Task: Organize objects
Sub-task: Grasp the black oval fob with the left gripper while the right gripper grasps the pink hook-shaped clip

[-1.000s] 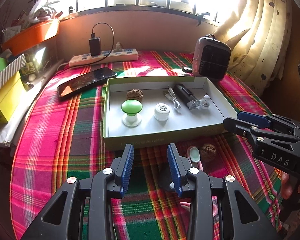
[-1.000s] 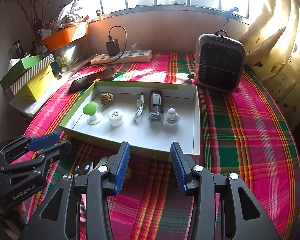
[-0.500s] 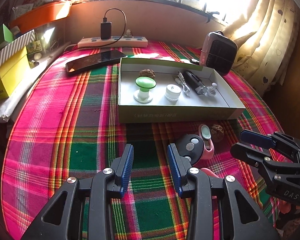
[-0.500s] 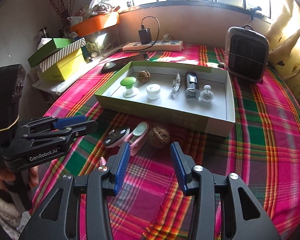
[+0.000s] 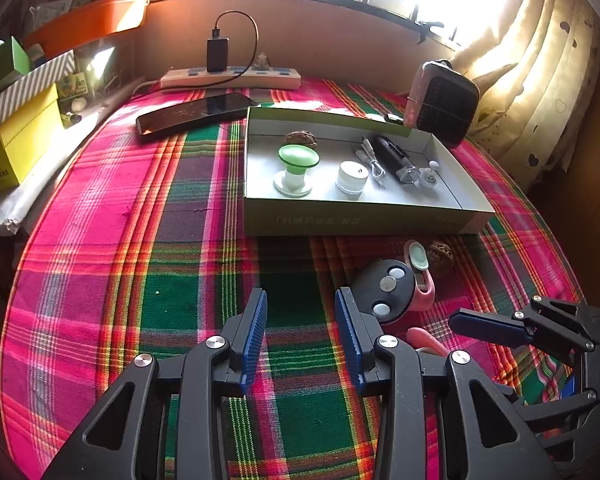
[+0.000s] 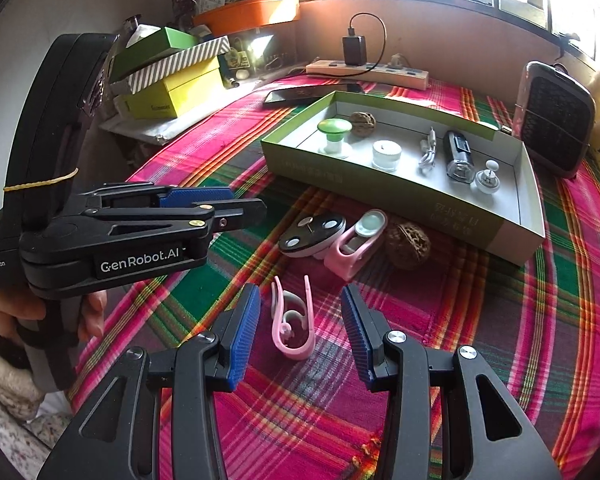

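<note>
The pink U-shaped plastic clip (image 6: 294, 320) lies flat on the red-and-green plaid tablecloth (image 6: 480, 320), its long axis running away from the right-wrist camera: the closed bend points toward the camera, the two open prongs toward the shallow green-sided cardboard box (image 6: 400, 196). It sits between the spread blue pads of the right gripper (image 6: 300, 334), touching neither, slightly nearer the left pad.

Just beyond the clip, toward the box, three loose things lie in a row near the box's front wall: a round black-topped disc with silver studs (image 6: 312, 234), a pink holder with a pale green oval pad (image 6: 358, 242), and a brown wrinkled walnut (image 6: 408, 246).

Inside the box stand a green mushroom-shaped knob (image 6: 334, 136), a second walnut (image 6: 363, 123), a small white round jar (image 6: 387, 155), a white coiled cable (image 6: 428, 154), a black-and-clear cylinder (image 6: 458, 156) and a small white stopper (image 6: 488, 178).

The left gripper (image 5: 300, 336) hovers over bare cloth on the near side of the box, fingers spread and empty, the disc just beside its right finger.
</note>
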Demonstrator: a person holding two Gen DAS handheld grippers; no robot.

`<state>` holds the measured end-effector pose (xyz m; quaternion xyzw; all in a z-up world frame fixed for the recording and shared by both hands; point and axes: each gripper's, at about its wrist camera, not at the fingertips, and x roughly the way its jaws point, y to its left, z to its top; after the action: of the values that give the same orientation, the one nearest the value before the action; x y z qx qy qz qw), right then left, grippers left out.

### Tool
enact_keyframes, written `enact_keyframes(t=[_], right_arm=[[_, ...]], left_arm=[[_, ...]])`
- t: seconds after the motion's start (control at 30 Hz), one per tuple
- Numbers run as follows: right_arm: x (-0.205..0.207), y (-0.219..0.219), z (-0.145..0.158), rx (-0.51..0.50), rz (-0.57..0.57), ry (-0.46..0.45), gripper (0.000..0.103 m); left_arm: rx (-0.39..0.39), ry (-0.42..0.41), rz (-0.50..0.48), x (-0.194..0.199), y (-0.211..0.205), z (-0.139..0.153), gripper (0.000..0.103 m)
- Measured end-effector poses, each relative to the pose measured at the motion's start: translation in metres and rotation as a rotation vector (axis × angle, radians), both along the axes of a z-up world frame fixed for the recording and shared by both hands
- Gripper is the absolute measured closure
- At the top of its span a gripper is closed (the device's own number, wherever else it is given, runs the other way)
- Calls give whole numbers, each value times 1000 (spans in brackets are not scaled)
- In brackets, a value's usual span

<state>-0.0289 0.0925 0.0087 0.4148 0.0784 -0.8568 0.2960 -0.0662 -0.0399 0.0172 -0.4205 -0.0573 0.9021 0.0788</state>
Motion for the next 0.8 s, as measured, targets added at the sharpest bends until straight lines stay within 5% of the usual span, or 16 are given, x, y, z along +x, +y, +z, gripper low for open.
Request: enact_keyframes(t=[0.47,0.63,0.8], right_arm=[[1,-8,-13,91,5,24,60],[1,-4,-13,104,-11,44,75],[3,2,-12,107,-34,48,78]], left_arm=[[14,-6,-23,-4,2,0,69],[26,-13,-42,-6,5,-1,69],[44,-4,-72,-6,8,2,69]])
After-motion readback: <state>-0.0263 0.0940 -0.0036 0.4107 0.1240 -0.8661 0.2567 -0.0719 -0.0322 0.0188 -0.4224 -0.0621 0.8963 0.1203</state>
